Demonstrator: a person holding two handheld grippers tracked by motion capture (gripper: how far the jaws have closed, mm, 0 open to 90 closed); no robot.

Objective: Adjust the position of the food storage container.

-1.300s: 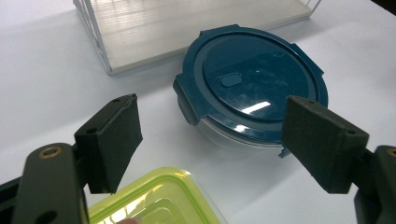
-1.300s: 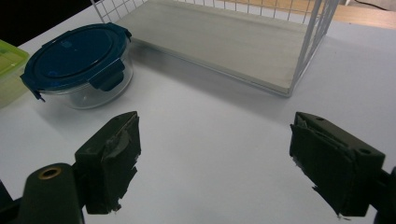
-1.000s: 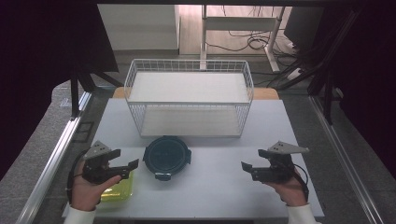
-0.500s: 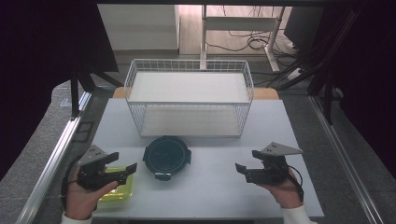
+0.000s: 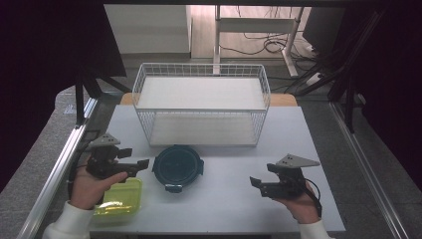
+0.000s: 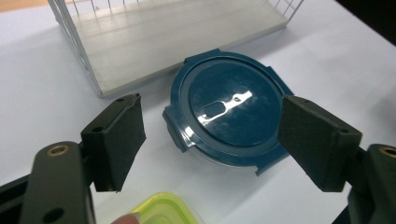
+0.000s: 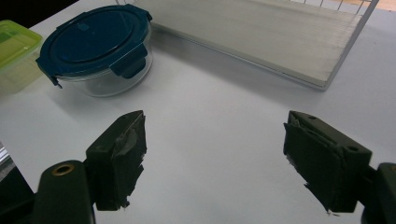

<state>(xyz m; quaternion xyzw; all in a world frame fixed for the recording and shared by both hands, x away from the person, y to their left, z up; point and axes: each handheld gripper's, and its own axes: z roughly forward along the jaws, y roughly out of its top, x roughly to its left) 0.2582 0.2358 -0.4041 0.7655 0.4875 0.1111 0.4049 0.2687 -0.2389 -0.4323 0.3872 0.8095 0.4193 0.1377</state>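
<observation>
A round glass container with a dark blue clip lid [image 5: 177,167] stands in the middle of the white table, just in front of the wire basket. My left gripper [image 5: 137,159] hovers to its left, jaws open and pointing at the lid [image 6: 224,107]; nothing is between the left gripper's [image 6: 212,112] pads. A yellow-green plastic box [image 5: 119,196] lies under my left hand. My right gripper [image 5: 261,175] is at the right, aimed across bare table toward the container [image 7: 95,51]. The right gripper [image 7: 217,121] is open; its jaws have just been closing a little, with nothing between them.
A white wire basket [image 5: 201,107] with a pale floor stands at the back middle of the table [image 5: 224,204]. A metal rail [image 5: 59,169] runs along the left edge. Dark stands and cables lie beyond the table.
My left gripper dipped, then rose and moved away from the near edge, now level with the blue-lidded container. The right gripper shifted slightly left. Neither container has moved.
</observation>
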